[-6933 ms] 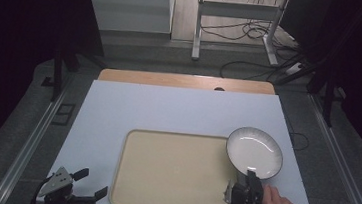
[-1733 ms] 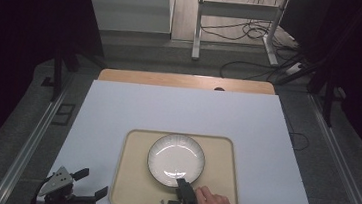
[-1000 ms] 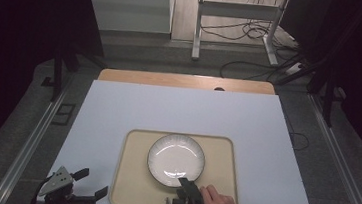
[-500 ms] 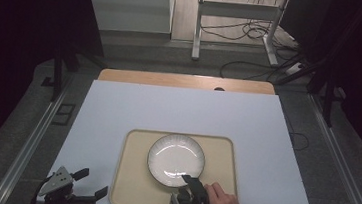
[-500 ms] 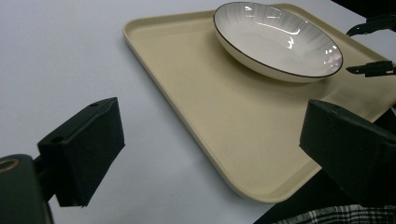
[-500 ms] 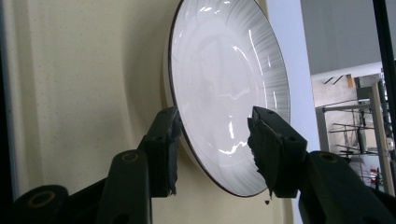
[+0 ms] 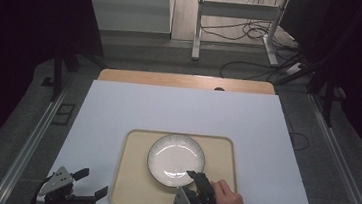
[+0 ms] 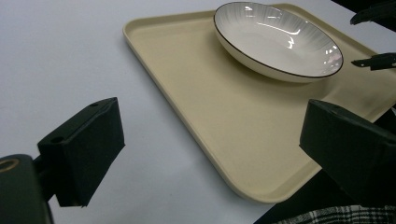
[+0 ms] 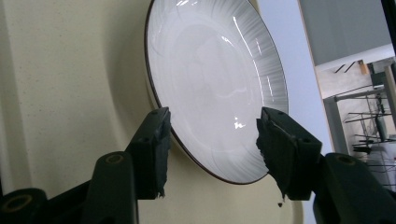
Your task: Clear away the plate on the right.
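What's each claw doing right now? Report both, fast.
Left claw: open, holding nothing, beside the tray.
Right claw: open, jaws just been opening, plate rim between them, pads apart from it.

Shallow white plate point(image 7: 176, 160) with dark rim and fine ribbed lines, glossy, empty. Sits upright and flat on a beige rectangular tray point(image 7: 133, 188), slightly toward its far side. Rests on the bench point(image 7: 118, 106).

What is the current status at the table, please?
Right gripper jaws just opening, astride the plate rim, pads off it. Left gripper open, idle by the tray corner. Plate sits on tray. Nothing in the way.
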